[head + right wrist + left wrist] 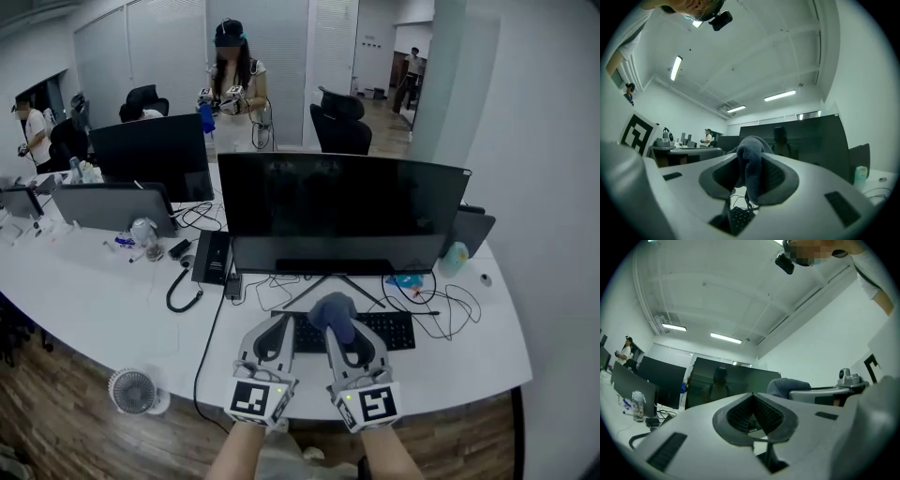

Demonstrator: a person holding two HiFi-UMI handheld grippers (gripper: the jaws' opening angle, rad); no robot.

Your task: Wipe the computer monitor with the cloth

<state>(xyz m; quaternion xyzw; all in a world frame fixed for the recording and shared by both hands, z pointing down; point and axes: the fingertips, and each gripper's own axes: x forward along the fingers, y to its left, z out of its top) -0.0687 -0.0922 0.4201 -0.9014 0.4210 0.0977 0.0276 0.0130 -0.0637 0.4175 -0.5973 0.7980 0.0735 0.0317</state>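
Two claws sit side by side in our hands, low in front of us. Our right claw [339, 330] is squeezed tight on the cloth [333, 314]. The cloth is blue-grey and soft, and it pokes up in a bunch from between the jaws. Our left claw [278, 325] has its jaws pressed together with nothing in them. Both claws hang over the black keyboard [396, 330] on the white desk [94, 300]. Past the keyboard stands the big computer monitor [337, 211]. Its screen is dark, and the cloth is near its bottom edge but does not touch it. Black wires [267, 291] lie under the monitor. To the left is a black desk phone [211, 256]. Farther back there is another monitor [150, 155], and a person [234, 84] stands behind it.
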